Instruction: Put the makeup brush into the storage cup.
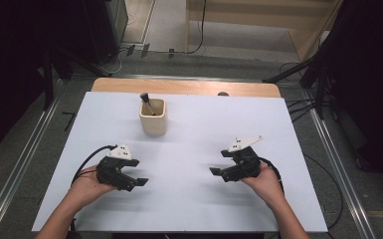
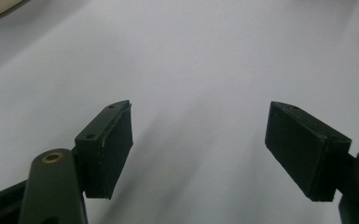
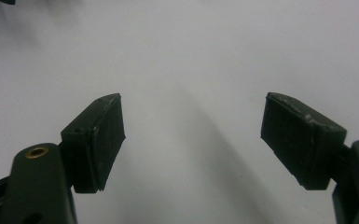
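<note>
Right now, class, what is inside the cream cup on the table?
A dark-handled tool leans inside the cream cup, its upper end sticking above the rim. Its lower end is hidden by the cup's wall, so what kind of tool it is stays unclear.

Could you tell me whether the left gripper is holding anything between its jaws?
No, the left gripper has its jaws spread wide apart, with just the bare white table showing between them.

Item one on my table: a cream square-sided cup (image 1: 153, 119), upright, standing at about twelve o'clock from my left gripper (image 1: 138, 181) and toward ten o'clock from my right gripper (image 1: 216, 172), well apart from both. Item two: a dark-handled tool (image 1: 146, 102) inside it, leaning toward eleven o'clock, its end above the rim.
</note>
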